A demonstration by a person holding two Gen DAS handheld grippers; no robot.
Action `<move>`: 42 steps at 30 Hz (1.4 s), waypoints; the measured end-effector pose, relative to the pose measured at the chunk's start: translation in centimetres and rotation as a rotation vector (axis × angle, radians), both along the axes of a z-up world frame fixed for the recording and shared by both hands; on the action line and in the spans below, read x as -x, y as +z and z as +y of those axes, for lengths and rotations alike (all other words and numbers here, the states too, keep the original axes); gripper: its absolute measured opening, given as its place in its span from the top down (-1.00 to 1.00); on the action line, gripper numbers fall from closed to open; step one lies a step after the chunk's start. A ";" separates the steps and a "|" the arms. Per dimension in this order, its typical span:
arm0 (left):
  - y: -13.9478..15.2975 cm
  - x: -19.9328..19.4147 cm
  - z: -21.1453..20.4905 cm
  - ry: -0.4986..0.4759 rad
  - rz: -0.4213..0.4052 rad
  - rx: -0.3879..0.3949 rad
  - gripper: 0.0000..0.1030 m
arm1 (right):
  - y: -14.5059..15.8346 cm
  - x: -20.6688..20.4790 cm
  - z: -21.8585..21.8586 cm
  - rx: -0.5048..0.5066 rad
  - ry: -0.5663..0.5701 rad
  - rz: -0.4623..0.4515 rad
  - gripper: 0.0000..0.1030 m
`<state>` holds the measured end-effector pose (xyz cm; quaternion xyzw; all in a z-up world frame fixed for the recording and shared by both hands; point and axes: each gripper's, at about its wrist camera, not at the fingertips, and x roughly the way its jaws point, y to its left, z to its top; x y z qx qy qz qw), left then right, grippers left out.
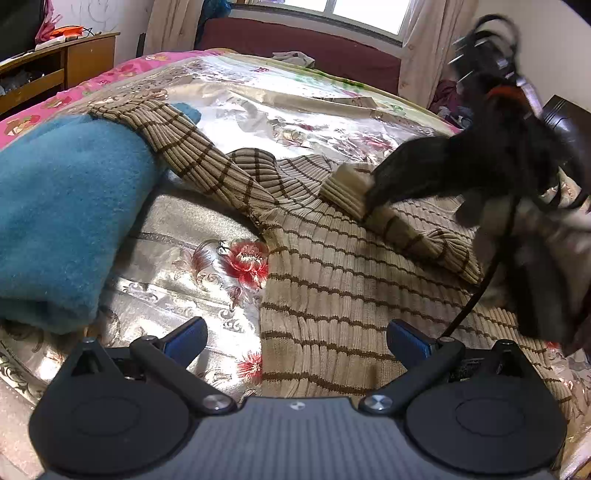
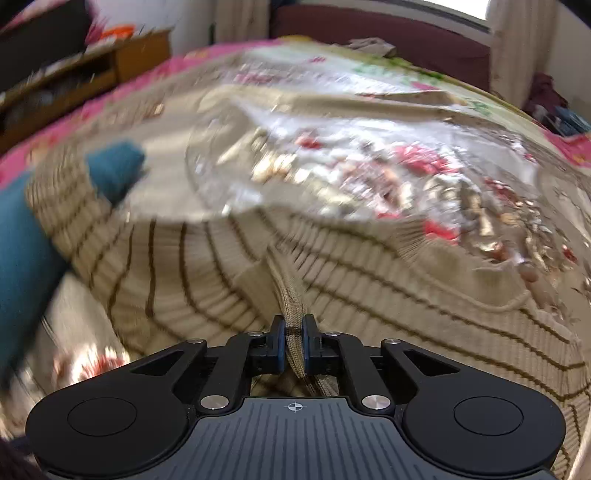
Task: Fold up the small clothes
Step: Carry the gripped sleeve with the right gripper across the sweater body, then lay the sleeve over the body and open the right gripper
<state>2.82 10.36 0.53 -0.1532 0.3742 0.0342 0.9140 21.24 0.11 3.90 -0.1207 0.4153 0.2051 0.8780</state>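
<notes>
Sweater: the tan ribbed knit sweater with brown stripes (image 1: 332,288) lies beside the fuzzy blue blanket (image 1: 62,206)
Right gripper (image 2: 293,341): pinching a sleeve, probably
Left gripper (image 1: 297,341): wide apart, empty
Left: most folds

Left wrist view: set low behind the left tool (image 1: 297,341), faced across the bed (image 1: 207,258) toward the window (image 1: 365,14). Right wrist view: set closer over the striped sweater (image 2: 369,288), faced likewise, blurred. Shared by both: sweater, blue blanket (image 1: 62,206), bedspread, wooden cabinet (image 1: 74,62).
</notes>
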 end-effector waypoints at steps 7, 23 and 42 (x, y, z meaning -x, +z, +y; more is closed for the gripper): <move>0.0 0.0 0.3 0.008 -0.011 0.024 -1.00 | 7.3 -1.6 -5.3 -0.181 -0.191 -0.162 0.88; 0.2 0.2 1.2 0.057 -0.036 0.029 -1.00 | 0.7 -0.1 1.2 -0.077 0.054 0.093 0.62; 1.8 0.4 6.4 0.264 -0.186 0.067 -1.00 | 6.4 -3.0 20.4 -0.095 0.426 0.084 0.47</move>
